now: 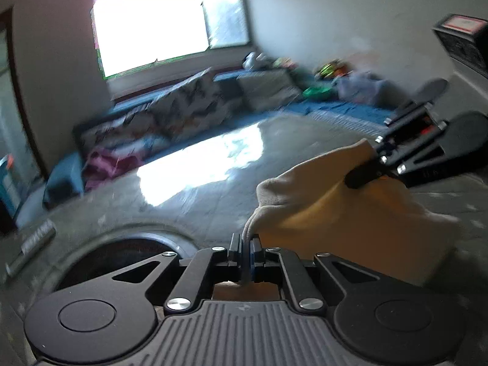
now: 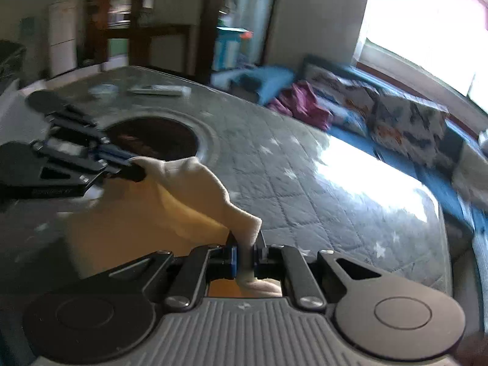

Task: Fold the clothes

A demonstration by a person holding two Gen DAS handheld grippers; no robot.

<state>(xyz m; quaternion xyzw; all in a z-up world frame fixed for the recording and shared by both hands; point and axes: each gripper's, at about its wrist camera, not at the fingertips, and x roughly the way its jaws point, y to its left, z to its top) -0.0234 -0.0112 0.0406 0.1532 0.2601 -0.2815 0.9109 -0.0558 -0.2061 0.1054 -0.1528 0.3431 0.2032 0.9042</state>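
Up off the grey quilted table (image 2: 305, 183), a cream cloth (image 1: 320, 207) hangs stretched between both tools. Left gripper (image 1: 245, 244) is clamped on one corner, right gripper (image 2: 245, 244) pinches the other. Behind the cloth sits a dark round hole (image 2: 152, 137) in the tabletop.

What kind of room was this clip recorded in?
Most likely a home living room: a low blue couch with patterned cushions runs under a big window, and a quilted star-print cover lies over the work table.

Open quilt (image 2: 305, 183), round hole (image 2: 152, 137) probably left
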